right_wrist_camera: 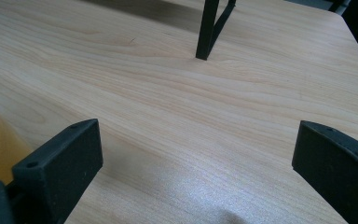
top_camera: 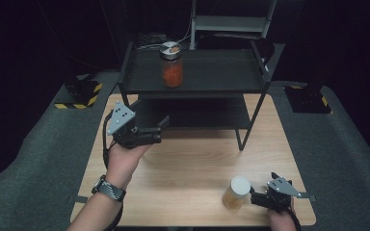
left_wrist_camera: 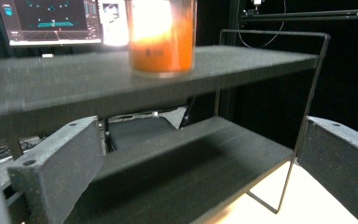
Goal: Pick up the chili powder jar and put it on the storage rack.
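right gripper (top_camera: pixel 259 197) – jaws spread, empty, near the desk's (top_camera: pixel 192 163) front right corner | yellow jar (top_camera: pixel 236 192) – upright, just left of its jaws, nearer this hand | left gripper (top_camera: pixel 160 129) – jaws spread, empty, at the shelf rack's (top_camera: pixel 212 77) front left corner | orange jar (top_camera: pixel 172 65) – on the top shelf

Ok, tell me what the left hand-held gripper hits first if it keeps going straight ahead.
Probably the black rack's lower shelf: the left hand-held gripper, jaws open, points between the two shelves, below the orange jar. Depth is unclear.
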